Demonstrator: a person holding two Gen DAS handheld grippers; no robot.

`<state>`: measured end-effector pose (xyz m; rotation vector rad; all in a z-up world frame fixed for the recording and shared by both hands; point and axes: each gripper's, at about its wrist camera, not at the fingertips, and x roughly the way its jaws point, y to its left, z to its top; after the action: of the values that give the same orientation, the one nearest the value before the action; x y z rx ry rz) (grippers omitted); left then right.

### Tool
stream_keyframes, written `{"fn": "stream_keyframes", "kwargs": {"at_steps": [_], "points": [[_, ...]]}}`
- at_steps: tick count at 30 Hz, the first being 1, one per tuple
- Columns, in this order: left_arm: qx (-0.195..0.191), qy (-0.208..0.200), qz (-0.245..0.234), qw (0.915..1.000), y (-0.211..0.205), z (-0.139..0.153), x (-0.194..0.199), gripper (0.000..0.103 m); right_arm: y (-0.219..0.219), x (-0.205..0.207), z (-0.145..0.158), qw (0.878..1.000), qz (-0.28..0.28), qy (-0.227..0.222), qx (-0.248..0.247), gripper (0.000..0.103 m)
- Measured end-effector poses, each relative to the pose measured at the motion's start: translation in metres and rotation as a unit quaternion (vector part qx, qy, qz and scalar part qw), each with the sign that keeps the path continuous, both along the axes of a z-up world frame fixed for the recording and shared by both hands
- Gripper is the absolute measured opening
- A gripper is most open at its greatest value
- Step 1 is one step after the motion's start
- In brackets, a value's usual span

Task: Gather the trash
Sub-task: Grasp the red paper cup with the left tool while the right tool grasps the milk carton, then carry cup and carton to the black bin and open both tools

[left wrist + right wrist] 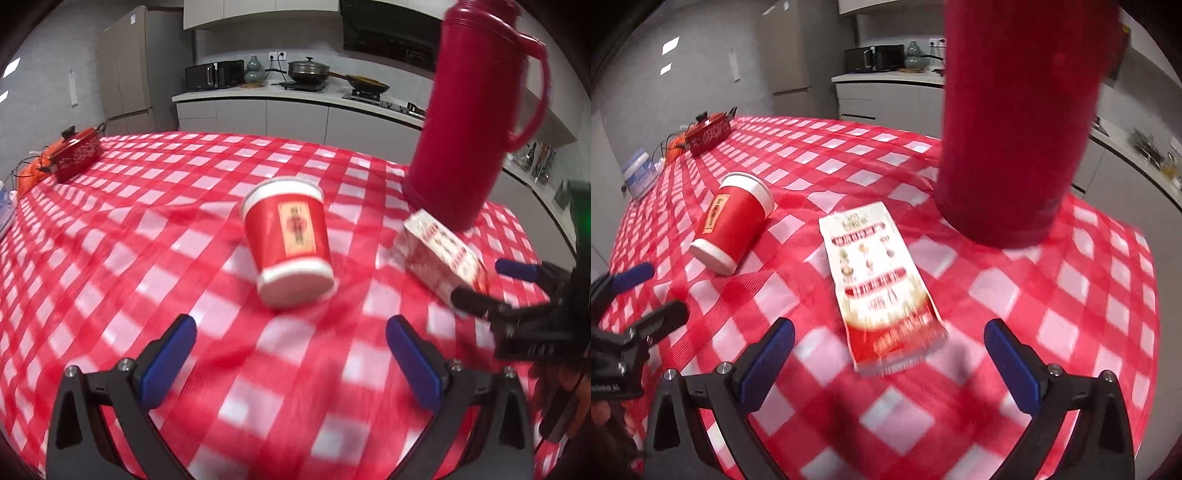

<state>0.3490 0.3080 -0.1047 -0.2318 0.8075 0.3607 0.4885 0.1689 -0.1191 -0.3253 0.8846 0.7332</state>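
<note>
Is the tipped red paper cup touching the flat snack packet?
Apart. In the right wrist view, checked tablecloth shows between the cup and the packet.

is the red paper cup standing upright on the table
No, the red paper cup lies tipped on its side on the checkered tablecloth.

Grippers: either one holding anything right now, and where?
Nothing held. Left gripper open short of the tipped cup; right gripper open over the packet.
</note>
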Motion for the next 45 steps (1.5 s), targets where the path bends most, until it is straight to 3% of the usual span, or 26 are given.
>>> {"fn": "stream_keyframes", "kwargs": {"at_steps": [6, 10, 11, 16, 27, 29, 30, 45], "points": [[-0.007, 0.004, -0.001, 1.0000, 0.020, -0.007, 0.028, 0.097, 0.028, 0.018, -0.006, 1.000, 0.011, -0.004, -0.016, 0.101], [-0.010, 0.016, -0.011, 0.9998, 0.028, -0.015, 0.044, 0.093, 0.045, 0.033, -0.010, 1.000, -0.007, 0.003, -0.024, 0.074], [-0.012, 0.019, -0.013, 0.9997, 0.029, -0.016, 0.047, 0.093, 0.048, 0.035, -0.011, 1.000, -0.013, 0.004, -0.026, 0.072], [-0.021, 0.028, -0.020, 0.9992, 0.039, -0.025, 0.057, 0.090, 0.064, 0.049, -0.019, 0.998, -0.054, 0.019, -0.032, 0.072], [-0.028, 0.029, -0.034, 0.9986, 0.038, -0.029, 0.065, 0.089, 0.044, 0.035, -0.015, 0.996, -0.080, 0.026, -0.034, 0.072], [-0.034, 0.029, -0.041, 0.9981, 0.039, -0.030, 0.065, 0.078, 0.044, 0.033, -0.015, 0.996, -0.081, 0.028, -0.029, 0.053], [-0.035, 0.024, -0.047, 0.9980, 0.039, -0.029, 0.063, 0.061, 0.044, 0.031, -0.014, 0.996, -0.082, 0.029, -0.029, 0.052], [0.000, -0.011, -0.091, 0.9958, -0.011, 0.010, -0.001, 0.061, -0.002, -0.027, 0.027, 0.996, -0.087, 0.007, 0.005, 0.052]]}}
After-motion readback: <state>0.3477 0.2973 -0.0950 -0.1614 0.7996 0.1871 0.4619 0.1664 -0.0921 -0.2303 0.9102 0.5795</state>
